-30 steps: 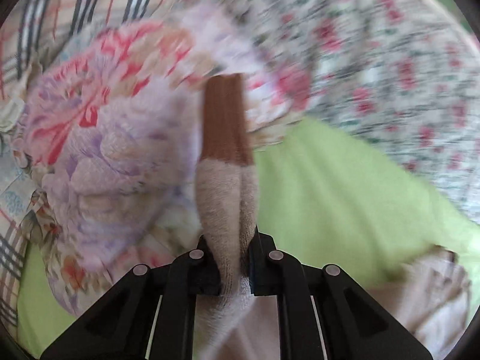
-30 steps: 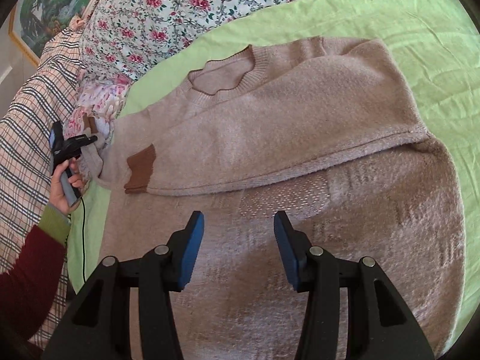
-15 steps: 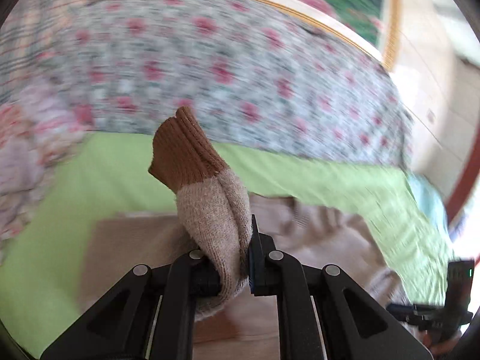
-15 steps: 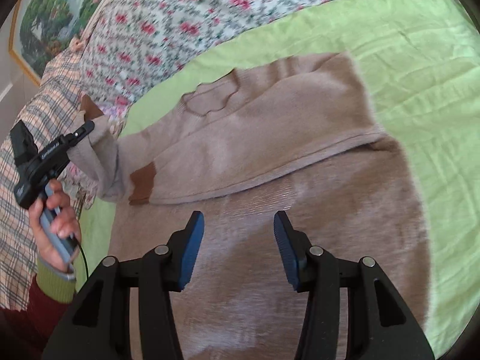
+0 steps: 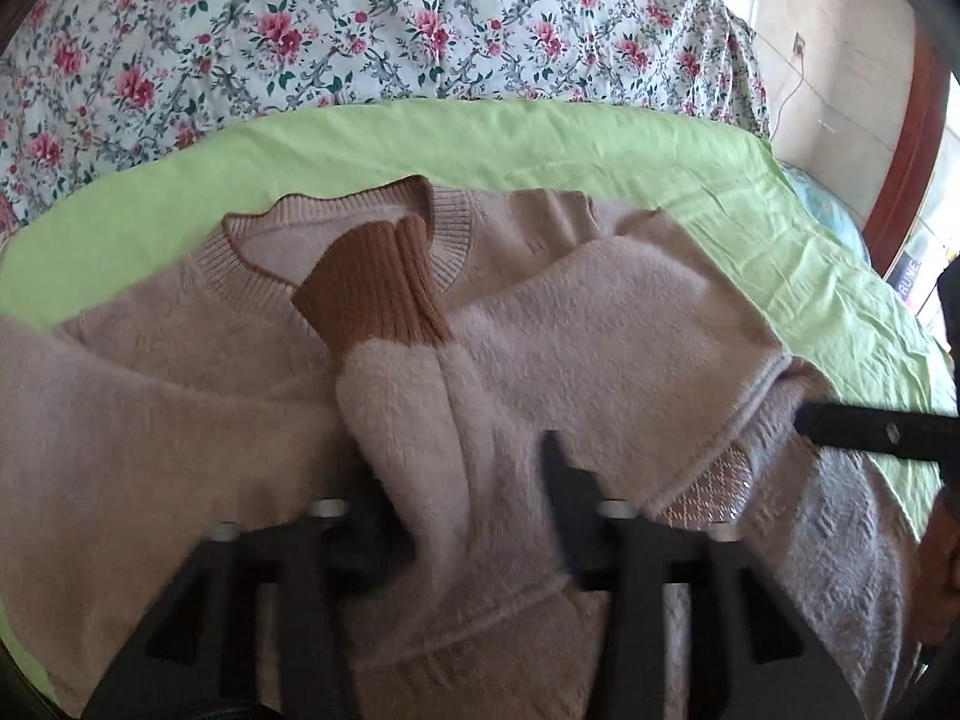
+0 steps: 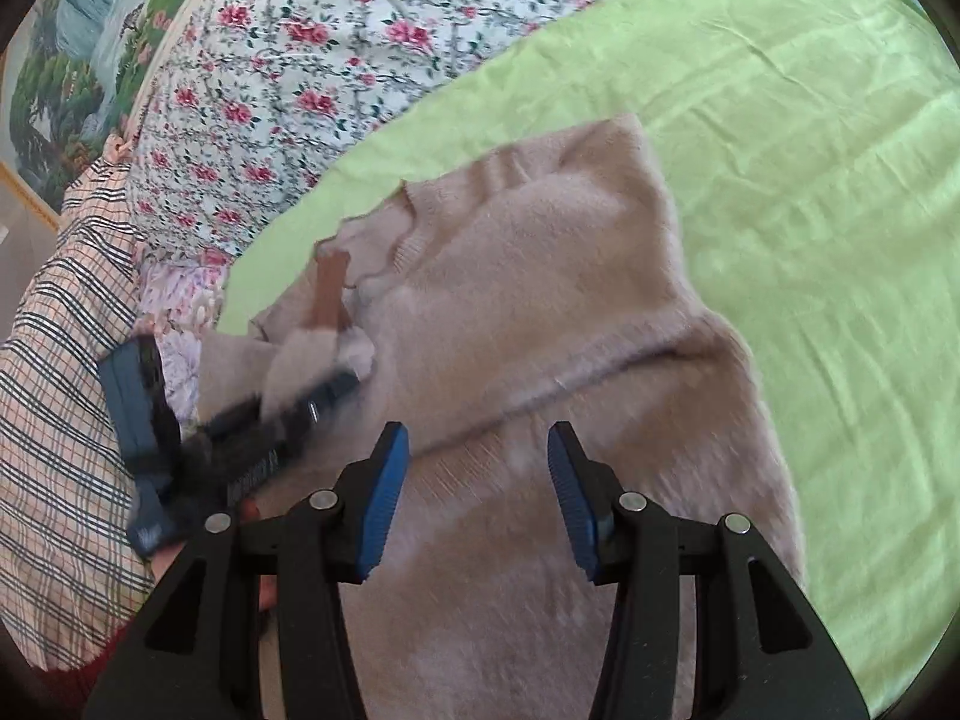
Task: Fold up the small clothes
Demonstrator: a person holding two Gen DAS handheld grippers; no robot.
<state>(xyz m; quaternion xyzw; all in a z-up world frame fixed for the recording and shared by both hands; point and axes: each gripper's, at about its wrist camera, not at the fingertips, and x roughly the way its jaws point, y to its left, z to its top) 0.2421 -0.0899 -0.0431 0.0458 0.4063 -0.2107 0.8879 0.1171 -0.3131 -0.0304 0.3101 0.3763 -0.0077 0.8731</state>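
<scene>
A beige knit sweater (image 5: 630, 324) (image 6: 540, 276) lies flat on a green sheet (image 5: 480, 144), one sleeve folded across its chest. My left gripper (image 5: 468, 468) (image 6: 324, 396) is over the other sleeve (image 5: 420, 420), whose brown ribbed cuff (image 5: 378, 288) rests by the neckline. Its jaws are opening; the sleeve sits loosely between them, no longer pinched. My right gripper (image 6: 477, 444) hovers open above the sweater's lower body with nothing between its blue pads (image 6: 384, 492). In the left wrist view one of its fingers (image 5: 870, 438) shows at the right edge.
A floral duvet (image 5: 360, 18) (image 6: 300, 60) is bunched along the far side of the sheet. A plaid cloth (image 6: 54, 390) and a pink flowered fabric (image 6: 180, 300) lie at the left. Bare green sheet (image 6: 810, 180) spreads to the right of the sweater. A landscape painting (image 6: 72, 60) hangs behind.
The left gripper swung the sleeve from the sweater's left side in over its chest, then spread its jaws off it. The right gripper shifted slightly and stays open.
</scene>
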